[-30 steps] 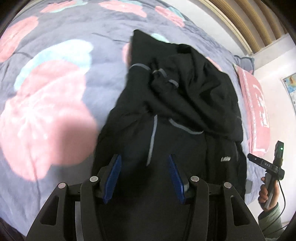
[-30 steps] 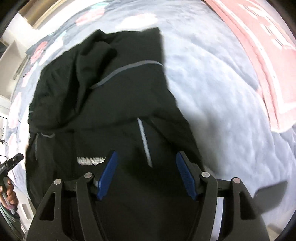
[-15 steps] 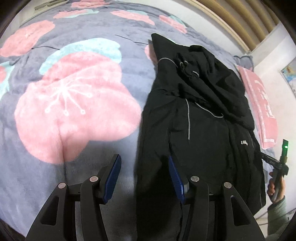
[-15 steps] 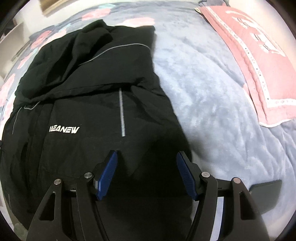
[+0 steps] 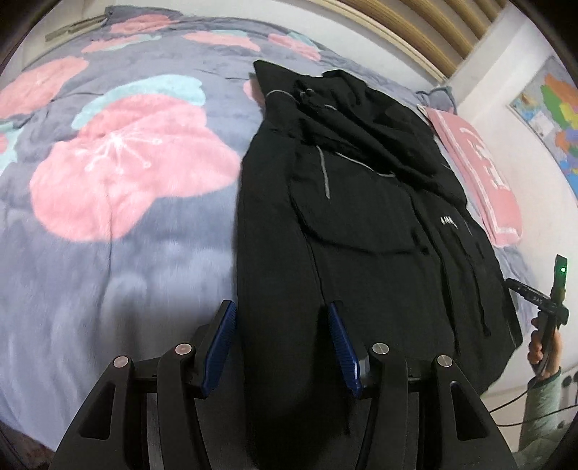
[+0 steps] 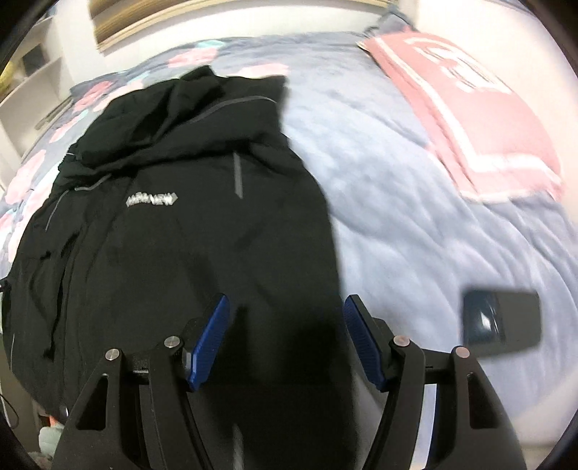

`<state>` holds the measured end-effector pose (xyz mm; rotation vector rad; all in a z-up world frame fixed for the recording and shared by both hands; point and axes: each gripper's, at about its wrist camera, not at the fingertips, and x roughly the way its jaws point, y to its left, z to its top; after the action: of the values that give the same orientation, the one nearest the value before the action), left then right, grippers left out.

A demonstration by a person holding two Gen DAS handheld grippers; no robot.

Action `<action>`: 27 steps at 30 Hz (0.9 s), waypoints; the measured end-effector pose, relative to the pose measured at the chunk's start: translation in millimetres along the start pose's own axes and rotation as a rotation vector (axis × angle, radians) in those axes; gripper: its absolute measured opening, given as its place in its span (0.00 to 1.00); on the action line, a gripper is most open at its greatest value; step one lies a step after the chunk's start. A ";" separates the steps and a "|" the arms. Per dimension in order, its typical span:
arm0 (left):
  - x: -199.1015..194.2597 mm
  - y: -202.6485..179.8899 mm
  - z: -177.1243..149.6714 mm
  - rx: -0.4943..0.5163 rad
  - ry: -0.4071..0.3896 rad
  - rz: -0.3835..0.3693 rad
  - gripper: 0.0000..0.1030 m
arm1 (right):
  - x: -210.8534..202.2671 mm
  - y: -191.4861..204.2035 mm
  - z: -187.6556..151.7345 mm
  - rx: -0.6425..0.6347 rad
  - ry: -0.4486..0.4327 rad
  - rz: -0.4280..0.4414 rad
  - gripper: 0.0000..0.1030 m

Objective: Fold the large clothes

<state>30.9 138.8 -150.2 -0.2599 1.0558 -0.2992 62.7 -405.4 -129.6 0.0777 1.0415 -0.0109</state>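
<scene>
Evidently both tools, left tool (image 5: 281,343) and right tool (image 6: 285,338), hang open and empty over the black jacket's (image 5: 361,217) side edges on the bed (image 5: 108,253), ready to fold it inward.

a bed fills most of both views, covered by a grey plush blanket (image 5: 119,260) printed with large pink and teal flowers. a pink pillow (image 6: 469,108) with white lettering lies near the white wall. a slatted wooden headboard (image 5: 433,32) runs behind the bed, a coloured map (image 5: 552,119) hangs on the wall, and white shelves (image 6: 29,94) stand to one side.
</scene>
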 end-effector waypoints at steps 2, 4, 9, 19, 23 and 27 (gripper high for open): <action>-1.8 -1.3 -6.9 -0.008 0.004 0.021 0.52 | -7.6 -16.6 -16.6 0.037 0.022 -0.001 0.67; -2.6 0.7 -14.0 -0.033 0.019 0.019 0.52 | -9.6 -29.2 -28.3 0.071 0.046 0.031 0.67; 6.7 -1.6 -24.3 -0.056 0.064 0.005 0.52 | 8.7 -42.1 -43.8 0.142 0.117 0.185 0.66; -8.4 -37.3 3.1 -0.054 -0.054 -0.480 0.54 | -28.6 -5.5 -24.6 0.076 -0.001 0.360 0.56; 4.8 -25.0 -16.9 -0.095 -0.006 -0.451 0.54 | -7.4 -13.8 -47.9 0.125 0.070 0.343 0.56; -0.2 -18.4 -55.9 -0.096 0.029 -0.427 0.54 | -3.9 -26.0 -74.0 0.195 0.101 0.394 0.56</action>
<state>-20.5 118.1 -169.8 -0.5710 1.0394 -0.6380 -4.2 -426.4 -164.9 0.4633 1.1089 0.2511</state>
